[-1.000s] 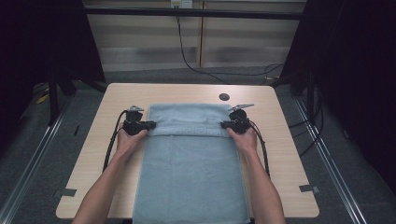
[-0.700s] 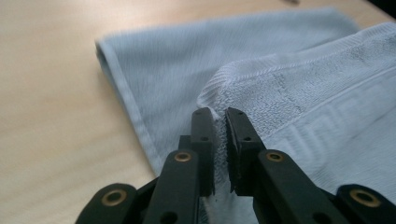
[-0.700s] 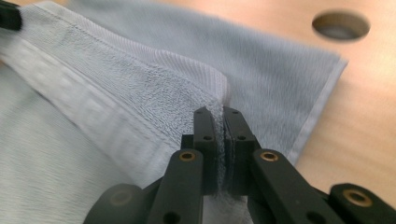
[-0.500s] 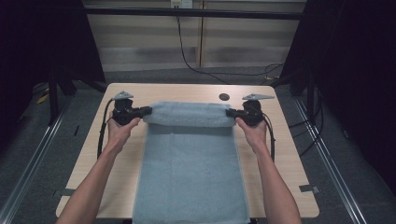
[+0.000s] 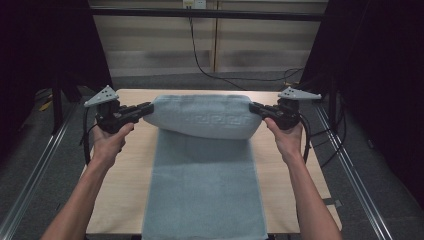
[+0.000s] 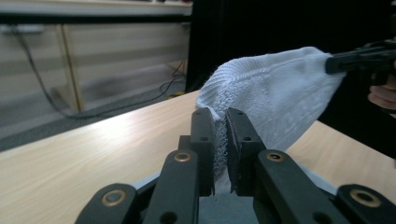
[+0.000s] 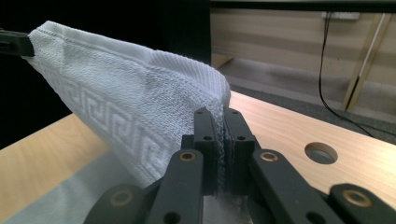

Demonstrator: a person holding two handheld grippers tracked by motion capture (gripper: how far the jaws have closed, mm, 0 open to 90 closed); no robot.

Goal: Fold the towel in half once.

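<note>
The left gripper (image 5: 148, 108) has its jaws pinched tight on one far corner of the towel (image 5: 205, 165), and the right gripper (image 5: 253, 107) is clamped the same way on the opposite corner. In the left gripper view the terry cloth is squeezed thin between the two black jaws of that gripper (image 6: 220, 122); the right gripper view shows the same grip (image 7: 219, 122), the fabric bunched in the narrow gap. Between them the towel's far end hangs stretched in the air above the table (image 5: 125, 185), bowed slightly, its underside turned toward me. It is pale blue-grey, looped and ribbed near the hem, with a woven key-pattern band running across. The rest of it lies flat along the middle of the wooden tabletop, reaching to the near edge.
</note>
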